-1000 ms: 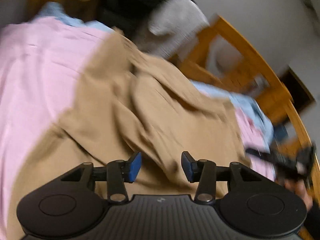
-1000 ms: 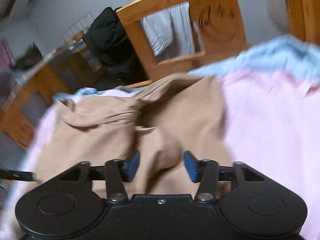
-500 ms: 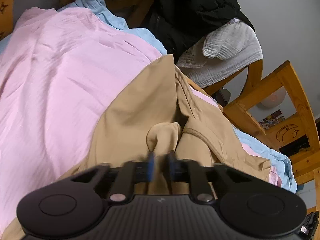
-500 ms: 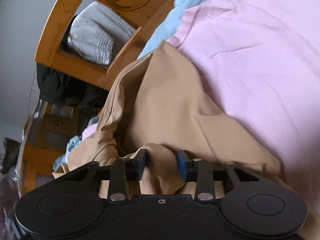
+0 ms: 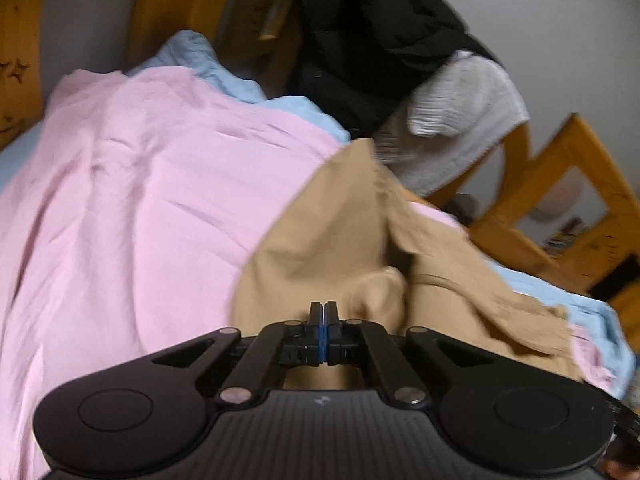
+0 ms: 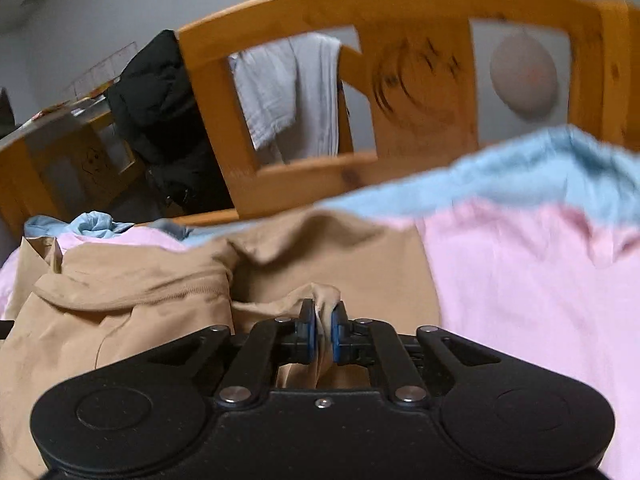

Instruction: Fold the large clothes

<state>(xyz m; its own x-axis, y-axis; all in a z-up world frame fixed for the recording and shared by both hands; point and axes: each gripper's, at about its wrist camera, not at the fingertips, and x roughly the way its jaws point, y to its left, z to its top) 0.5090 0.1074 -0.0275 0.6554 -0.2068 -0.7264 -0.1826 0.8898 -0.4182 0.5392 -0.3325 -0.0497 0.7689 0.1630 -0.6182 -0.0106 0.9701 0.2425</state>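
garment: tan garment (image 5: 328, 240) lay on the pink sheet (image 5: 140, 200), stretching away from my fingers.
left gripper (image 5: 319, 320): i saw it fully closed, cloth pinched unclear.
right gripper (image 6: 323, 322): just closing, clamped a tan fold.
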